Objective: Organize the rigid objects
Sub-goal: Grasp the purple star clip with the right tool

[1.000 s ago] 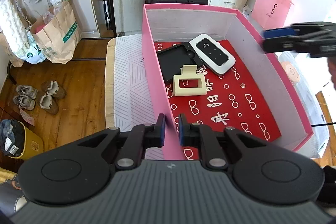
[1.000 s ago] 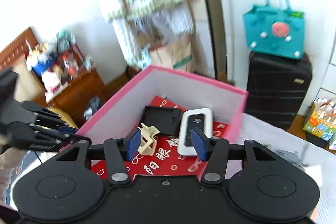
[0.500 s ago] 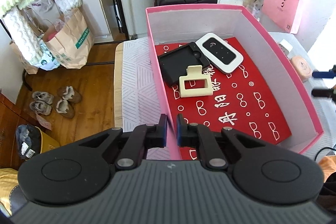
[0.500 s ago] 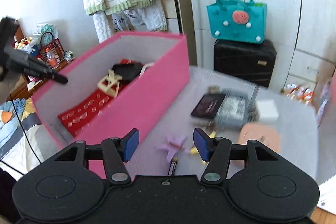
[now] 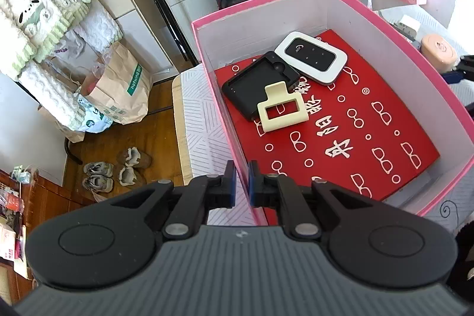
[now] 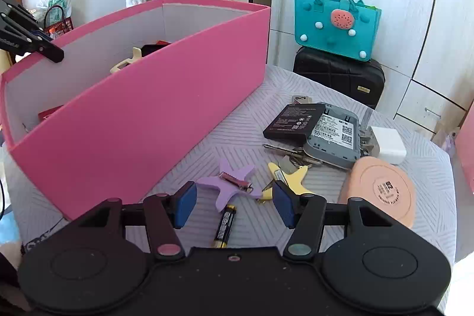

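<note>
My left gripper [image 5: 240, 179] is shut on the near-left wall of the pink box [image 5: 234, 135]. Inside lie a cream hair claw [image 5: 281, 110], a black case [image 5: 254, 85] and a white pocket router [image 5: 311, 57] on a red liner. My right gripper [image 6: 234, 205] is open and empty, low over the table outside the box [image 6: 154, 120]. Between and just ahead of its fingers lie a purple star clip [image 6: 231, 184], a battery [image 6: 224, 225] and a yellow star clip [image 6: 290, 175]. Beyond are keys, a black battery pack [image 6: 291, 120], a grey device [image 6: 334, 135], a white charger [image 6: 388, 142] and a peach disc [image 6: 382, 190].
The grey patterned table [image 6: 426, 176] drops off at the right edge. A black suitcase [image 6: 337, 76] with a teal bag [image 6: 337, 19] stands behind it. Paper bags [image 5: 118, 88] and shoes [image 5: 115, 168] sit on the wooden floor left of the table.
My right gripper has left the box, swung right and come down over the loose items on the table, still open. My left gripper has stayed clamped on the box wall.
</note>
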Tool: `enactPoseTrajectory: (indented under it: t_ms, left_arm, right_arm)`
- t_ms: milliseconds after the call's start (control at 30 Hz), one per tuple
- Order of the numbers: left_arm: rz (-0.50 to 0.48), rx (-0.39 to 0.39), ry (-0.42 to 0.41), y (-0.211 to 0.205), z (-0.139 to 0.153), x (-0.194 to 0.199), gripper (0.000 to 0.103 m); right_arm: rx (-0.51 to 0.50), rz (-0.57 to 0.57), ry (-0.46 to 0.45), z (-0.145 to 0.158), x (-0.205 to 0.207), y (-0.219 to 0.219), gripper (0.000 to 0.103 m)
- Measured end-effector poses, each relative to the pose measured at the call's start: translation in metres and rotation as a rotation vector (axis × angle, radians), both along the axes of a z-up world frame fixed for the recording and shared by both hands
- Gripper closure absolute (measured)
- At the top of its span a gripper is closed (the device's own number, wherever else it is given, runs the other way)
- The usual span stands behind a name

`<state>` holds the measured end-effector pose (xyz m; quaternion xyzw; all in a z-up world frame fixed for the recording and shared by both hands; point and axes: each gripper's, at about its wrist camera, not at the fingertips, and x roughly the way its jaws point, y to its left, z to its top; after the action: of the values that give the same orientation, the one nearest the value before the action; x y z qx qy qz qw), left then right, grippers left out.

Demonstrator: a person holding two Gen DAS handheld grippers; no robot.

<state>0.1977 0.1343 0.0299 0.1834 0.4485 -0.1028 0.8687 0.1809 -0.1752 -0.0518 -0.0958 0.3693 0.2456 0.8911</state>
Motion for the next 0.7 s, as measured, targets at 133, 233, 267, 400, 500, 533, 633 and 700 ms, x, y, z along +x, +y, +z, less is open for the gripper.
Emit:
enactPoseTrajectory:
  t_ms: [133, 233, 267, 400, 500, 533, 633, 700]
  left_arm:
    - [-0.003, 0.009, -0.002, -0.002, 0.0, 0.0, 0.096]
    - [-0.001, 0.001, 0.0, -0.001, 0.0, 0.0, 0.096]
    - [0.0, -0.002, 0.0, -0.001, 0.0, 0.0, 0.096]
    - [0.002, -0.013, 0.001, 0.001, 0.001, -0.001, 0.096]
    - [0.002, -0.012, -0.001, 0.001, 0.001, -0.001, 0.096]
    - [0.0, -0.009, -0.005, 0.001, 0.001, -0.002, 0.096]
    - [-0.006, -0.01, -0.006, 0.002, 0.002, -0.002, 0.096]
    - [-0.015, 0.001, -0.011, 0.001, 0.001, -0.002, 0.096]
  right_arm:
    - [-0.034, 0.048, -0.003, -0.003, 0.006, 0.006, 0.041]
    - [-0.091, 0.096, -0.017, -0.004, 0.009, 0.013, 0.041]
    - [-0.112, 0.116, -0.019, -0.003, 0.009, 0.015, 0.042]
    - [-0.123, 0.182, 0.017, 0.001, 0.014, 0.018, 0.061]
    - [-0.093, 0.191, 0.068, 0.002, 0.024, 0.014, 0.061]
    - [-0.066, 0.179, 0.092, 0.002, 0.028, 0.011, 0.056]
    - [-0.016, 0.143, 0.127, -0.001, 0.035, 0.004, 0.052]
    - [-0.023, 0.134, 0.11, -0.001, 0.033, 0.005, 0.062]
